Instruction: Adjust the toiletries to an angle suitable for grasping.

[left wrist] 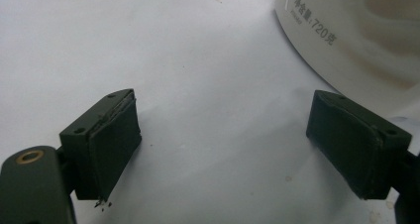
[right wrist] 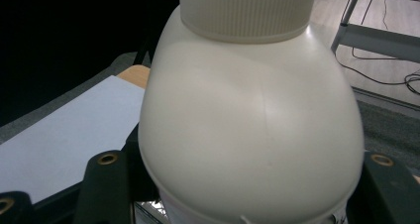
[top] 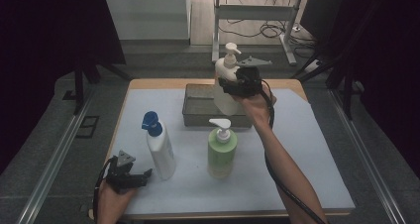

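Note:
My right gripper [top: 229, 86] is shut on the shoulder of a white pump bottle [top: 224, 78], holding it upright over the grey mesh tray [top: 195, 116] at the back of the mat. In the right gripper view the cream bottle [right wrist: 247, 115] sits between both jaws of that gripper [right wrist: 242, 189]. My left gripper [top: 141, 178] rests low at the front left with its jaws open and nothing between them. It points at the base of a white bottle with a blue pump [top: 161, 152]. That bottle's base [left wrist: 366, 30] shows just beyond the open left gripper [left wrist: 223, 120].
A green bottle with a white pump [top: 221, 152] stands in the middle of the pale mat [top: 297, 154]. The table's wooden edge runs behind the tray. Metal rails flank the table, and a desk frame with cables stands on the floor beyond.

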The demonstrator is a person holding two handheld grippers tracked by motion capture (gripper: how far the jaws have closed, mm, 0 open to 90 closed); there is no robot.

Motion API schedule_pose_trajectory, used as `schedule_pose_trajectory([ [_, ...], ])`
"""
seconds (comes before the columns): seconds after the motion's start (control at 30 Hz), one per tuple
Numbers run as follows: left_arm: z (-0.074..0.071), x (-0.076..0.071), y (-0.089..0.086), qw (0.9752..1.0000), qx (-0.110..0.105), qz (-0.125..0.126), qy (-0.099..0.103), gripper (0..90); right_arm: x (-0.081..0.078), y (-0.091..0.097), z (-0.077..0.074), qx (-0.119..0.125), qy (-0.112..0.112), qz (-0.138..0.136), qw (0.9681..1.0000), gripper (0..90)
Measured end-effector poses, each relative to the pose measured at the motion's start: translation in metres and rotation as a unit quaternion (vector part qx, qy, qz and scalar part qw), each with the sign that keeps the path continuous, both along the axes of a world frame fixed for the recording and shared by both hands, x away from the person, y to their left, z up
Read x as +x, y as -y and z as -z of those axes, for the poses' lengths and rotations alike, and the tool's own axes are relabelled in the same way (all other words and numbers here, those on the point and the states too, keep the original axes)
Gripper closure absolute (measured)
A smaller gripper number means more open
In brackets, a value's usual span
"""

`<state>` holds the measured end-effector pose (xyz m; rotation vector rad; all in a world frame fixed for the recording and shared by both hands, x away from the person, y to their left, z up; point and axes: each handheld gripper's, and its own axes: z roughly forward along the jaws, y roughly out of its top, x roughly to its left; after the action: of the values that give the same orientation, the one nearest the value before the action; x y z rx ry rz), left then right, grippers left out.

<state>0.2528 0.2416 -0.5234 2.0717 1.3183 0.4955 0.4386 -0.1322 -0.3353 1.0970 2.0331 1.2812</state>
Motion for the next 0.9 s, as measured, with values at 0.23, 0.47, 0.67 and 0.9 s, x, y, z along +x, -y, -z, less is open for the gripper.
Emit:
schedule_pose_trajectory([
  [0.23,0.000,0.000,0.000,1.0000,0.000,0.000,0.000,12.9,0.009,-0.009,0.004,0.002,0.003,0.002,1.0000,37.3],
  [0.47,0.000,0.000,0.000,1.0000,0.000,0.000,0.000,12.9,0.019,-0.016,0.011,0.003,0.004,0.004,1.0000,37.3],
  [0.67,0.000,0.000,0.000,1.0000,0.000,0.000,0.000,12.9,0.025,-0.022,0.017,-0.002,0.008,0.002,1.0000,37.3],
  [0.9,0.000,0.000,0.000,1.0000,-0.001,0.000,0.000,12.9,0.035,-0.024,0.029,-0.001,0.006,0.009,0.9999,37.3],
])
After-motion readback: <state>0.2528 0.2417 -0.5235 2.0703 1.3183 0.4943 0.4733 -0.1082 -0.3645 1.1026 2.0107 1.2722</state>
